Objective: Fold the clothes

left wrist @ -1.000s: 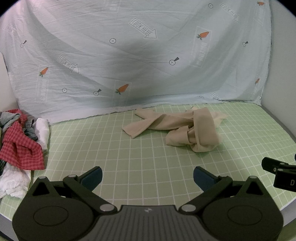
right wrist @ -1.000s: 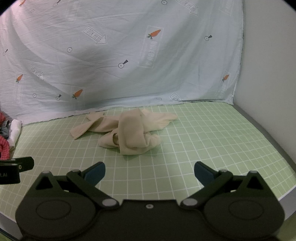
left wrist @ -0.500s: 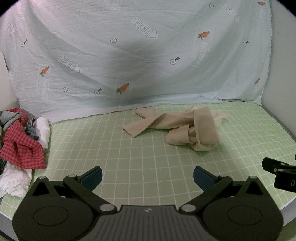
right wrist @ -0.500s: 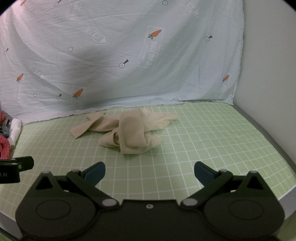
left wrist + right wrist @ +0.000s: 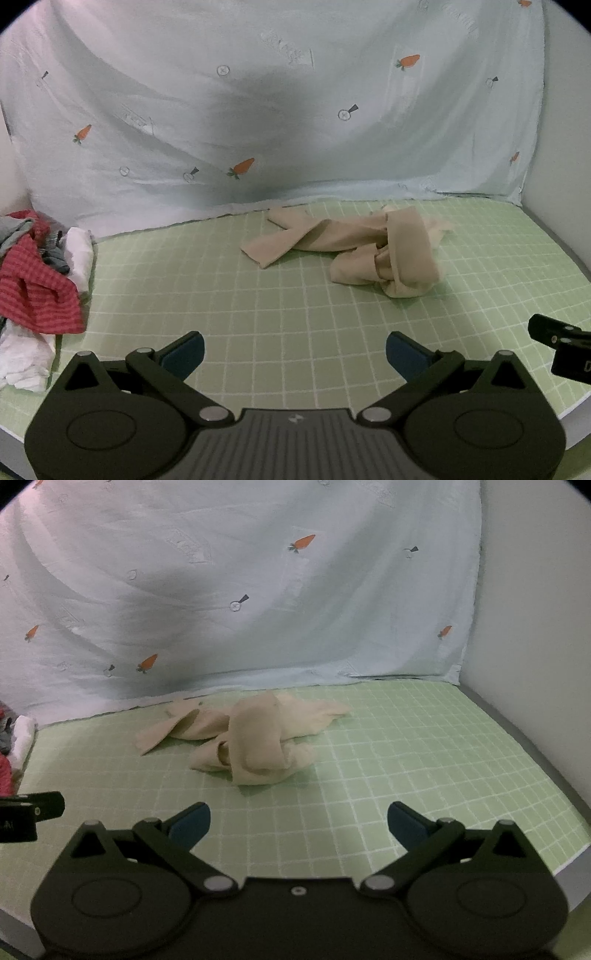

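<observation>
My right gripper (image 5: 565,350) shows in the left view only as a black tip cut by the frame edge. The clothes pile (image 5: 33,280) runs off the left edge. The backdrop sheet (image 5: 236,590) print is blurred, its lettering unreadable. The beige garment (image 5: 251,734) lies crumpled, its type indeterminate.

Garment (image 5: 354,251) mid-mat (image 5: 258,314), pile (image 5: 33,280) left.

— What kind of place is this?
— A made-up test corner, not a home. A green squared mat (image 5: 258,332) covers the table, and a carrot-print sheet (image 5: 258,110) hangs at 12 o'clock. Piled clothes (image 5: 33,273) sit at 9 o'clock.
</observation>
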Available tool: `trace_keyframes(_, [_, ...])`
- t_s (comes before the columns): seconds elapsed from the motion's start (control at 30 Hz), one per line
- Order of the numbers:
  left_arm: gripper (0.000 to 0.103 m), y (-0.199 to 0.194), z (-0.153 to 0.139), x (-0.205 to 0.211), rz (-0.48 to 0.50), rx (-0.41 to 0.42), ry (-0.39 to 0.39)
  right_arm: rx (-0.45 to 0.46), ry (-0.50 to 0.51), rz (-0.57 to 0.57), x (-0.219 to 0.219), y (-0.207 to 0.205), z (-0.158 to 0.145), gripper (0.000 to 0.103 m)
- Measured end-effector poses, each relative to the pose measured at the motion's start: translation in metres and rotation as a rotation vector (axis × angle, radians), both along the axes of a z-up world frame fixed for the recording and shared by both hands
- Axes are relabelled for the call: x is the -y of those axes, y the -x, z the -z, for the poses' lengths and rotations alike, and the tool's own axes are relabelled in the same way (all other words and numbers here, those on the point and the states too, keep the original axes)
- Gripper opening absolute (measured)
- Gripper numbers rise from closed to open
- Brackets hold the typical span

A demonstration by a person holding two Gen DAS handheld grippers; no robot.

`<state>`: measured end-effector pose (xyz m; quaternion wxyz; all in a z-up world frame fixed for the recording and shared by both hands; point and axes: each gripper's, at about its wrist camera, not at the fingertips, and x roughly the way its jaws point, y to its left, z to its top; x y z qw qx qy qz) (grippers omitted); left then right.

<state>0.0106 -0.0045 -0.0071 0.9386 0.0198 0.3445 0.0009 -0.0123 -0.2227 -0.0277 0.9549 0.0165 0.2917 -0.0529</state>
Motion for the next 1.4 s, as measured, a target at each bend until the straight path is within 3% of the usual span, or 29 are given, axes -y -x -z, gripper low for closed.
trace_keyframes(0.27, [0.103, -0.045, 0.012, -0.003, -0.029, -0.047, 0.053, 0.014, 0.018, 0.051, 0.015, -0.026, 0.006, 0.103])
trace_keyframes(0.53, [0.103, -0.104, 0.028, -0.014, -0.073, -0.1, 0.104, 0.005, 0.069, 0.024, 0.012, -0.103, 0.018, 0.103])
trace_keyframes(0.7, [0.103, -0.16, 0.048, -0.036, -0.129, -0.151, 0.127, 0.008, 0.135, -0.068, -0.018, -0.184, 0.029, 0.103])
trace_keyframes(0.93, [0.103, -0.235, 0.09, -0.07, -0.158, -0.269, 0.09, 0.036, 0.269, -0.284, -0.094, -0.288, 0.053, 0.1])
trace_keyframes(1.1, [0.103, -0.266, 0.116, -0.095, -0.196, -0.328, 0.076, -0.097, 0.314, -0.414, -0.131, -0.341, 0.099, 0.081])
trace_keyframes(1.2, [0.102, -0.275, 0.128, -0.104, -0.225, -0.356, 0.095, -0.167, 0.313, -0.431, -0.134, -0.348, 0.118, 0.068])
trace_keyframes(1.3, [0.102, -0.282, 0.137, -0.11, -0.251, -0.383, 0.119, -0.209, 0.309, -0.462, -0.129, -0.342, 0.127, 0.045])
trace_keyframes(1.37, [0.099, -0.282, 0.138, -0.108, -0.246, -0.387, 0.132, -0.187, 0.295, -0.478, -0.124, -0.334, 0.122, 0.022])
trace_keyframes(1.4, [0.098, -0.282, 0.137, -0.106, -0.235, -0.388, 0.136, -0.171, 0.279, -0.483, -0.121, -0.328, 0.118, 0.016])
